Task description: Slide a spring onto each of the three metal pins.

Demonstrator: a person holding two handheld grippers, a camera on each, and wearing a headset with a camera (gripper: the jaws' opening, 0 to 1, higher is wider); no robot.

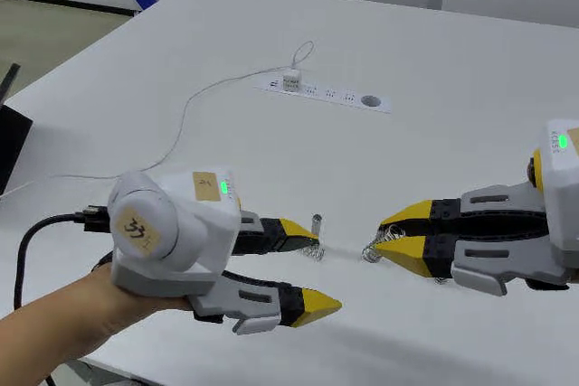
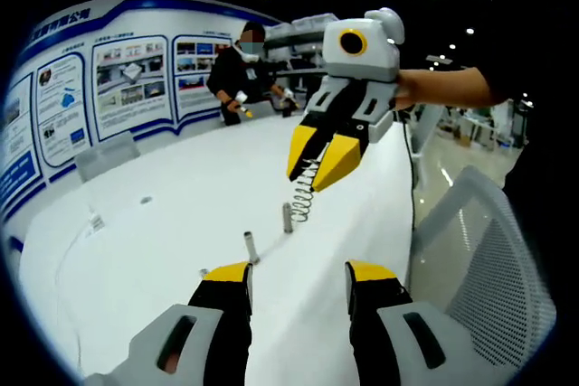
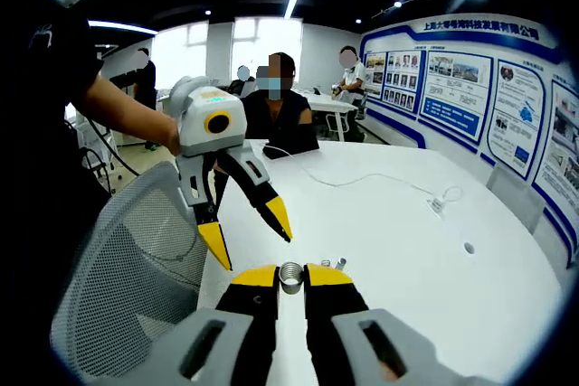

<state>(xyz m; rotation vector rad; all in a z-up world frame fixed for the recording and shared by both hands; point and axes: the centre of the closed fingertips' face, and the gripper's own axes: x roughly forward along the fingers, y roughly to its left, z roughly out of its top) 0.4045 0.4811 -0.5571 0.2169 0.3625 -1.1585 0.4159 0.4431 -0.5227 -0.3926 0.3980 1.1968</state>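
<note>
My right gripper (image 1: 380, 240) is shut on a small coil spring (image 1: 387, 238), held just above the white table (image 1: 271, 151). In the right gripper view the spring (image 3: 290, 276) sits end-on between the closed yellow tips. A short upright metal pin (image 1: 317, 222) stands left of it, and another spring (image 1: 314, 251) lies at the pin's foot. In the left gripper view two pins (image 2: 288, 216) (image 2: 248, 247) stand ahead, with the held spring (image 2: 303, 193) hanging near the farther one. My left gripper (image 1: 317, 267) is open and empty beside the pins.
A white power strip (image 1: 330, 94) with a thin cable (image 1: 194, 101) lies farther back on the table. A mesh chair (image 2: 488, 250) stands at the table's edge. A person (image 3: 282, 110) sits at the far side.
</note>
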